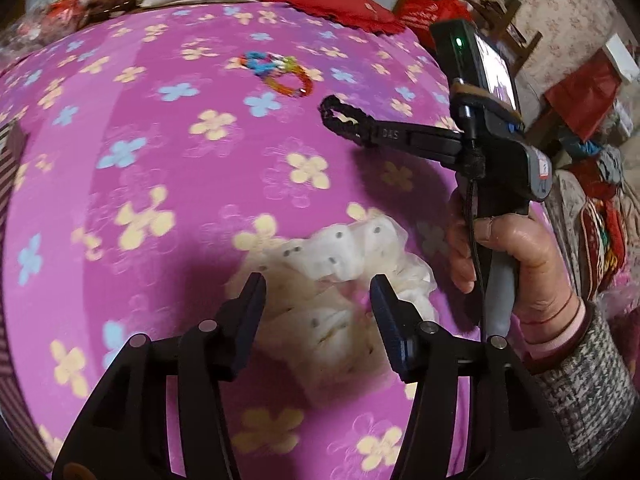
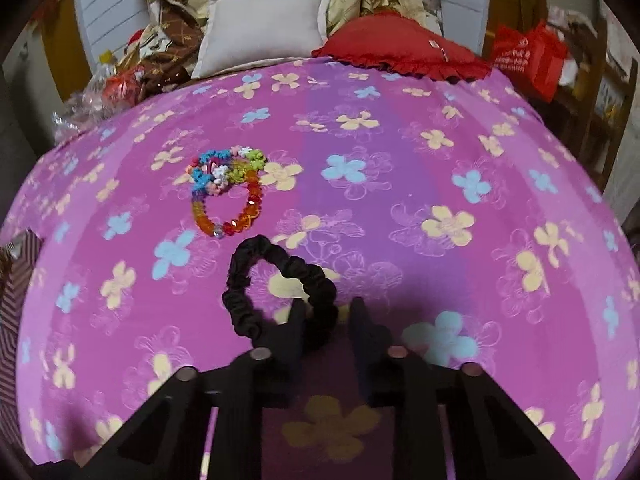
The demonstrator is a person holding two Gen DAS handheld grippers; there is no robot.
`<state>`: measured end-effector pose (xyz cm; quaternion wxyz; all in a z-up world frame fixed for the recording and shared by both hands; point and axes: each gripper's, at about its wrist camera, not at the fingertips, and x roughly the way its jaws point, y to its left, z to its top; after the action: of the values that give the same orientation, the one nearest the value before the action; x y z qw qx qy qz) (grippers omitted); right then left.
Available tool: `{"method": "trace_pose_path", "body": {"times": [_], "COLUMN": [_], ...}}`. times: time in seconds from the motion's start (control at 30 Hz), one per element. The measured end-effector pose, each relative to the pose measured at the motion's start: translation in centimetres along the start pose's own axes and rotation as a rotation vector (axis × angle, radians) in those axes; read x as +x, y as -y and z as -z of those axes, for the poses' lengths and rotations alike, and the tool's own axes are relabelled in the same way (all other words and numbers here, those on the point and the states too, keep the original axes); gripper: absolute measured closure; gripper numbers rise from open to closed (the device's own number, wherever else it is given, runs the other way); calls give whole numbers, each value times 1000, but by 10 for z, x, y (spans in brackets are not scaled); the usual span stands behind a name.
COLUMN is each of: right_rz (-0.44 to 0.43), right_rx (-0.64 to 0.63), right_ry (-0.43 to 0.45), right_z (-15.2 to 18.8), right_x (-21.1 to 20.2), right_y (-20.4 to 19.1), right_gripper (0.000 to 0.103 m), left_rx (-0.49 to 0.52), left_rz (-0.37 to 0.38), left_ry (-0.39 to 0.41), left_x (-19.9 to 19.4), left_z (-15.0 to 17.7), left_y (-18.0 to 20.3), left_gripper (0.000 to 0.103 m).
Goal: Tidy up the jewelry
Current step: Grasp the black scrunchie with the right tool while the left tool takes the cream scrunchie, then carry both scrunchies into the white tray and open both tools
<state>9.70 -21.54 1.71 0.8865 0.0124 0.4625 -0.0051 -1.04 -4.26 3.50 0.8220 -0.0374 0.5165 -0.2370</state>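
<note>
A cream dotted scrunchie [image 1: 344, 256] lies on the pink flowered bedsheet [image 1: 160, 152], straddled by the fingers of my left gripper [image 1: 318, 296]; the jaws stand apart and do not visibly squeeze it. To the upper right, my right gripper [image 1: 362, 130] is shut on a black scrunchie [image 1: 340, 114], whose loop sticks out past the tips. In the right wrist view the black scrunchie [image 2: 244, 280] has its near band pinched in my right gripper [image 2: 328, 316]. A small heap of colourful beaded bracelets [image 2: 226, 192] lies just beyond it, and shows further back as the bracelets [image 1: 276, 72] in the left wrist view.
A person's hand [image 1: 516, 264] in a tweed sleeve holds the right gripper's handle. A white pillow [image 2: 264, 28] and a red cushion [image 2: 400, 52] sit at the bed's far end, a red bag [image 2: 532, 56] beside it. A striped box [image 2: 16, 280] is at the left edge.
</note>
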Motion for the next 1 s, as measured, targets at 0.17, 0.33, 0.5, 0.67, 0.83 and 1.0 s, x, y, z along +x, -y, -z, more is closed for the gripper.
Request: {"method": "trace_pose_path", "body": {"times": [0.17,0.33,0.5,0.67,0.83,1.0], "right_rz": [-14,-27,-40,-46,-65,-110], "right_rx": [34,55,81,101,79,-17], "right_ry": [6,1,13,42,72,94], "right_z": [5,23,44,63,73,71], "right_x": [-3,-17,-43,-82,-121,-152], "right_y": [5,6,10,8,-16,-72], "right_gripper": [95,96,97,97,97,97], "left_rx": [45,40,39,66,74,10], "left_rz": [-39,-88,-72,-95,-107,-157], "left_ry": [-16,-24,28,155,273,370], "left_x": [17,18,-13,-63,-117,-158], "left_z": [2,5,17,31,51,61], "left_y": [12,13,10,3,-16,-59], "left_gripper": [49,90,92,92,92,92]}}
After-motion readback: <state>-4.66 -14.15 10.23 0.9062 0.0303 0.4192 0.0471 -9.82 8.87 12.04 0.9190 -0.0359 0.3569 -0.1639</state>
